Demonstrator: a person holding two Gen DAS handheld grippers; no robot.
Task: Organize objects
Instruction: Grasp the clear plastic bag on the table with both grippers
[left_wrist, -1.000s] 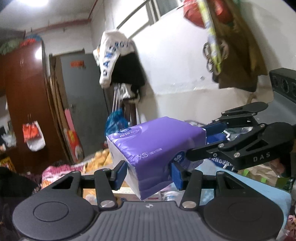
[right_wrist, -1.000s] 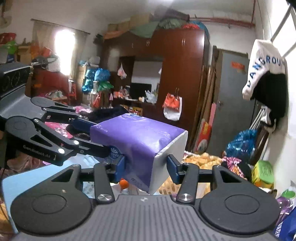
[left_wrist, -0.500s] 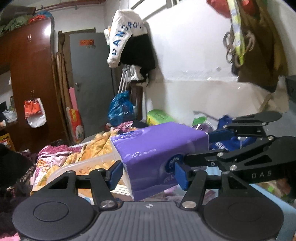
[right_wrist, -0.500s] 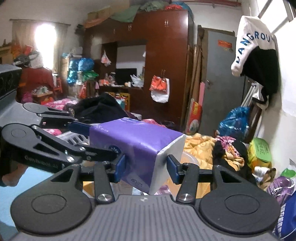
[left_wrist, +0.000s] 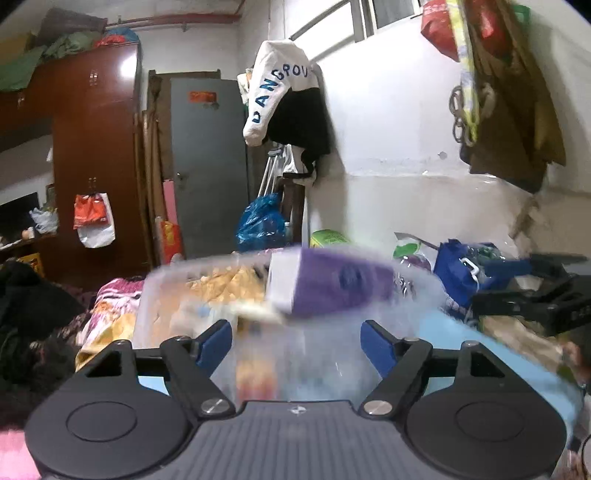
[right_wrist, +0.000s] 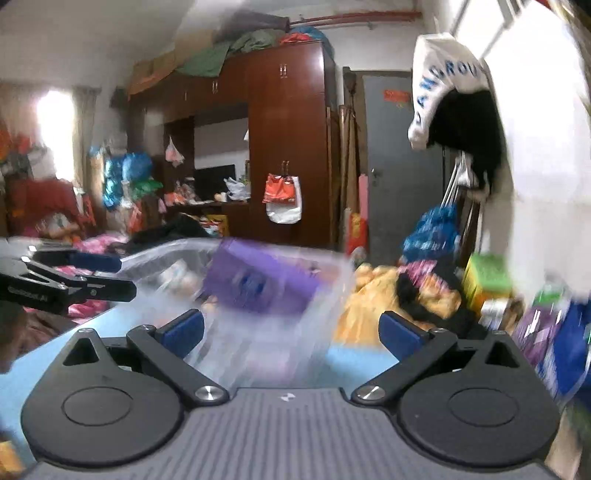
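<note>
My left gripper and right gripper now stand with jaws wide and empty; half a second ago both clamped the purple tissue pack. The pack, blurred, lies tilted inside the clear plastic bin at twelve o'clock, on the blue tabletop. The other gripper shows at three o'clock in my left view, nine o'clock in my right.
</note>
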